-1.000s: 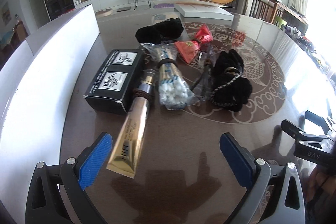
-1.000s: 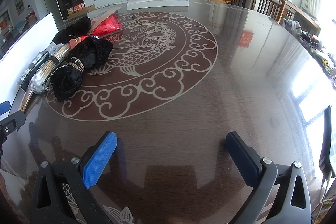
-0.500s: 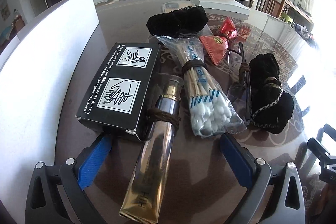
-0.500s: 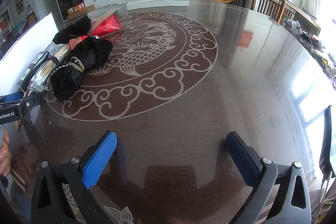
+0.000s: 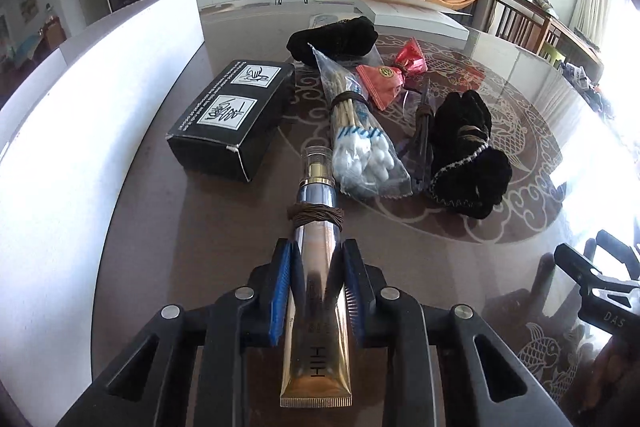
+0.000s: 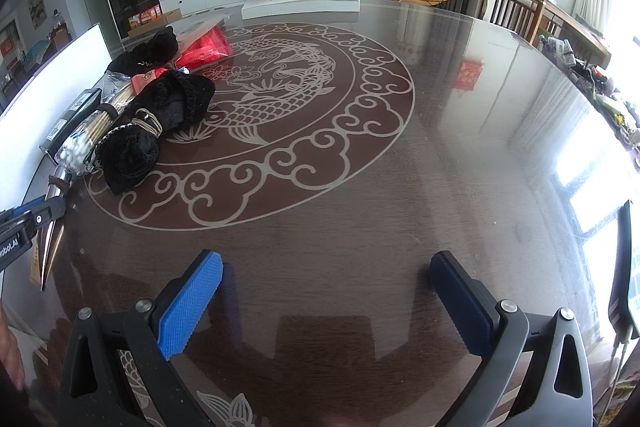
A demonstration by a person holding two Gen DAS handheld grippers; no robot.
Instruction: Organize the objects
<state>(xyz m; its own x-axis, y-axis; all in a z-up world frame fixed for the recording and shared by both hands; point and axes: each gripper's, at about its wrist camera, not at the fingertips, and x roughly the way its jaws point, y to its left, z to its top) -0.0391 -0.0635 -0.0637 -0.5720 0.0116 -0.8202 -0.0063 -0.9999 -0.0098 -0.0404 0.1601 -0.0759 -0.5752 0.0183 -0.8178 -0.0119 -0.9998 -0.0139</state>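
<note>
My left gripper (image 5: pixel 317 259) is shut on a gold cosmetic tube (image 5: pixel 318 327) with a brown band and clear cap, held along the fingers. The tube (image 6: pixel 50 243) and the left gripper also show at the left edge of the right wrist view. Ahead lie a black box (image 5: pixel 234 117), a bag of cotton swabs (image 5: pixel 360 143), a black cloth bundle (image 5: pixel 468 155), a second black bundle (image 5: pixel 336 39) and red pouches (image 5: pixel 384 83). My right gripper (image 6: pixel 326 291) is open and empty over bare table.
A tall white board (image 5: pixel 80 131) stands along the table's left side. A flat white box (image 6: pixel 300 3) lies at the far edge. The dark round table (image 6: pixel 400 207) with a fish pattern stretches to the right. Chairs stand beyond it.
My left gripper moved forward over the gold tube and shut on it. The right gripper has stayed still.
</note>
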